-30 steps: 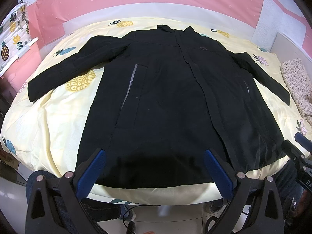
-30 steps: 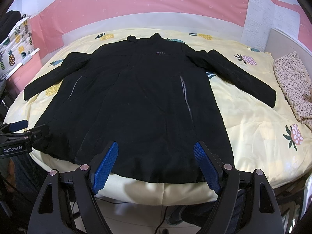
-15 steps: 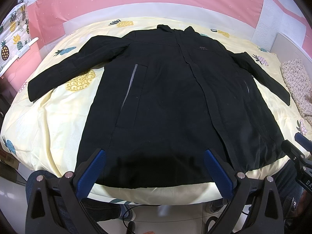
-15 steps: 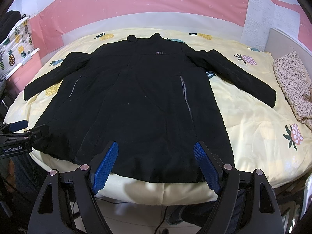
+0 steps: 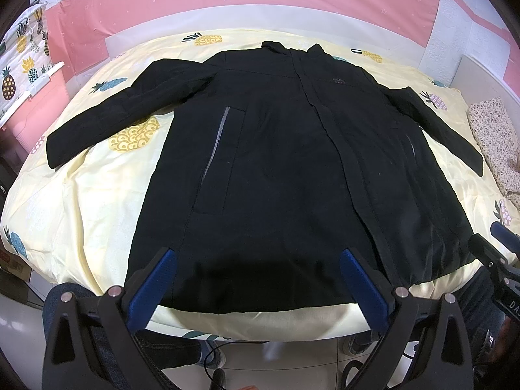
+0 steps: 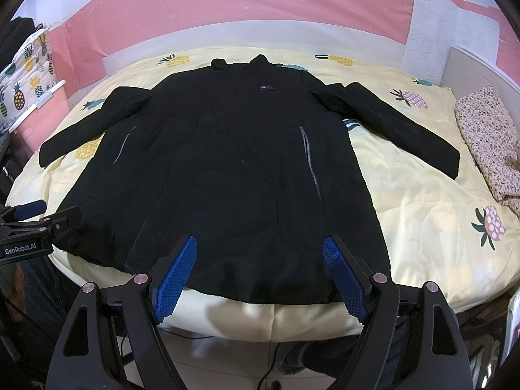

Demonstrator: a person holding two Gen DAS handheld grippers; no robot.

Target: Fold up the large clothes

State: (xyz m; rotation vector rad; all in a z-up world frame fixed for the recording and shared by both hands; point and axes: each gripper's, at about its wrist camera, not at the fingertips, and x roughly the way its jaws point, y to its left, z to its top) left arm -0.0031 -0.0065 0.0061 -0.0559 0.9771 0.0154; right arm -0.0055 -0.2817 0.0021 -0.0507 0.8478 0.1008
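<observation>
A long black coat point(image 5: 279, 162) lies flat, front up, on the bed, collar at the far end, both sleeves spread out to the sides, hem at the near edge. It also shows in the right wrist view point(image 6: 234, 169). My left gripper point(image 5: 258, 253) is open and empty, held above the hem's left half. My right gripper point(image 6: 260, 243) is open and empty, above the hem's right half. The right gripper's tips show at the left view's right edge point(image 5: 494, 243); the left gripper's tips show at the right view's left edge point(image 6: 45, 214).
The bed has a pale yellow pineapple-print sheet point(image 5: 81, 188). A floral folded cloth point(image 6: 487, 139) lies at the bed's right side. A pink wall point(image 5: 227, 0) stands behind. The floor and a person's legs point(image 5: 74, 299) are below the near bed edge.
</observation>
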